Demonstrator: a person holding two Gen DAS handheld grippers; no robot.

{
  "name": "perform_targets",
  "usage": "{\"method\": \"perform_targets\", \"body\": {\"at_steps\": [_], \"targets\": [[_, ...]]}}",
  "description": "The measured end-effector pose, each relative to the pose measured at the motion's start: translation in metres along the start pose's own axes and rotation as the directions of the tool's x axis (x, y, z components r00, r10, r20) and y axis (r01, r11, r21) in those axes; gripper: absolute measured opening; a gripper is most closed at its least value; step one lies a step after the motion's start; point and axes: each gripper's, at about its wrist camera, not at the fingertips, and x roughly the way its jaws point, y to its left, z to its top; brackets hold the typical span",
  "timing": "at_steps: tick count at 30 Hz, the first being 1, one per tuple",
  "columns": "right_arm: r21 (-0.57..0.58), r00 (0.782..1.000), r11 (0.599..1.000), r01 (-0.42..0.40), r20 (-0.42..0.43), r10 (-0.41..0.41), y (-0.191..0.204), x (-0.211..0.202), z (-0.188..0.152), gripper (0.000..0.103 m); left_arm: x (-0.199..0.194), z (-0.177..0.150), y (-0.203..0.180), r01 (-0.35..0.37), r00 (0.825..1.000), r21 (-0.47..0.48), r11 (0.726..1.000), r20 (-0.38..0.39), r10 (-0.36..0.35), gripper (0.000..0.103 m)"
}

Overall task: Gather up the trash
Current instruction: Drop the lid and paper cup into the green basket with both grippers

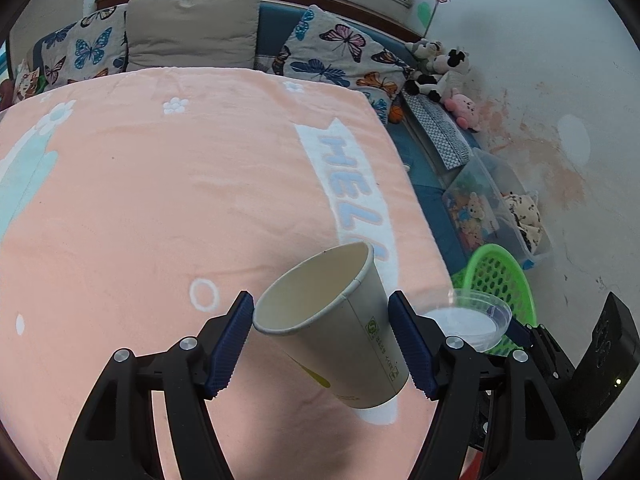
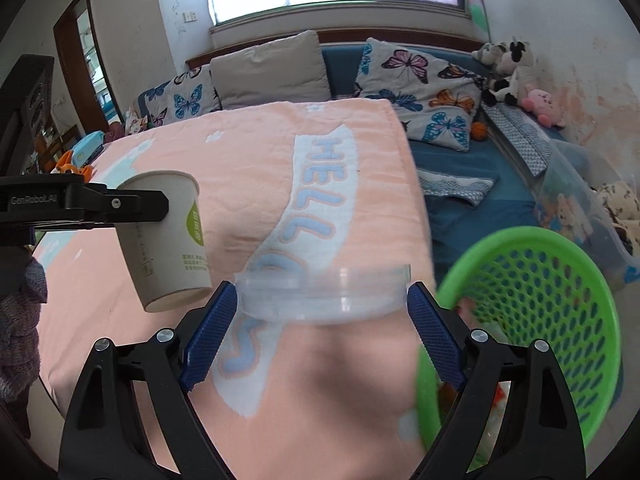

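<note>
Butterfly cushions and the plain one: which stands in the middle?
The plain beige cushion stands in the middle, without any print; a butterfly cushion leans on each side.

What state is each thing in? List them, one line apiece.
Paper cup: empty, tilted, held by the left gripper.
Clear plastic lid: held level between the right gripper fingers.
Green basket: tipped toward the camera, some trash inside.

Paper cup (image 1: 336, 328) held above blanket (image 1: 160, 200); plastic lid (image 2: 324, 292) to its right; basket (image 2: 552, 304) right of bed edge, apparently floor-level; pillows (image 1: 192, 32) behind.
</note>
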Motion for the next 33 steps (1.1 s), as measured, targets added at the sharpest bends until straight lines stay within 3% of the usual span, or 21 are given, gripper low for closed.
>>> {"method": "perform_targets", "body": {"at_steps": [12, 33], "targets": [[0.057, 0.997, 0.995, 0.078, 0.02, -0.079, -0.04, -0.04, -0.028, 0.086, 0.006, -0.02, -0.055, 0.058, 0.998, 0.081, 0.995, -0.034, -0.056, 0.067], [0.19, 0.977, 0.96, 0.205, 0.015, -0.212, -0.118, -0.082, -0.065, 0.086, 0.024, -0.028, -0.153, 0.103, 0.993, 0.231, 0.968, -0.075, -0.088, 0.066]]}}
